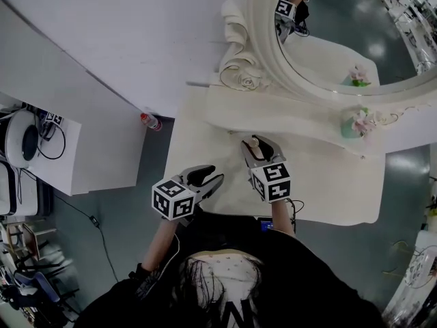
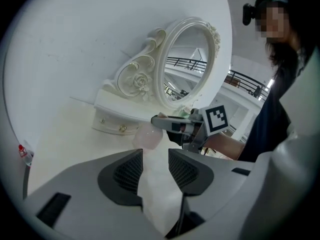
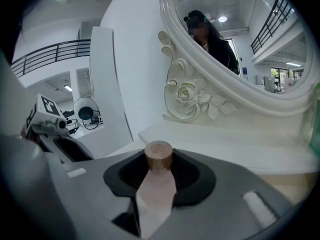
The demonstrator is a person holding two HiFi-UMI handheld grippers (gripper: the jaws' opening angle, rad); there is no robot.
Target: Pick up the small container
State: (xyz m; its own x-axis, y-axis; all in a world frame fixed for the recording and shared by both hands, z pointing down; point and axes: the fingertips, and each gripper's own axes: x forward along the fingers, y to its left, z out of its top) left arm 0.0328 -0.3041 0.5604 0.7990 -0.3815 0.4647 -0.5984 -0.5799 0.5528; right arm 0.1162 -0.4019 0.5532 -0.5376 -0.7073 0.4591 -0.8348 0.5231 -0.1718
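Note:
The small container (image 3: 155,188) is pale pink with a round brown cap and stands upright between the pads of my right gripper (image 3: 159,173), which is shut on it. In the head view my right gripper (image 1: 256,147) hovers over the middle of the white dressing table (image 1: 328,190), with the container's cap (image 1: 255,142) showing at its tips. The left gripper view shows the container (image 2: 148,136) as a pinkish round body under the right gripper's fingers. My left gripper (image 1: 213,178) is at the table's front left edge. It is open (image 2: 155,168) with nothing between its pads.
An ornate white oval mirror (image 1: 256,53) stands at the back on a low drawer base (image 1: 287,118). A teal pot of pink flowers (image 1: 356,124) sits at the base's right end. A red-capped bottle (image 1: 150,121) lies left of the table. A side desk (image 1: 82,156) carries a round white device (image 1: 24,139).

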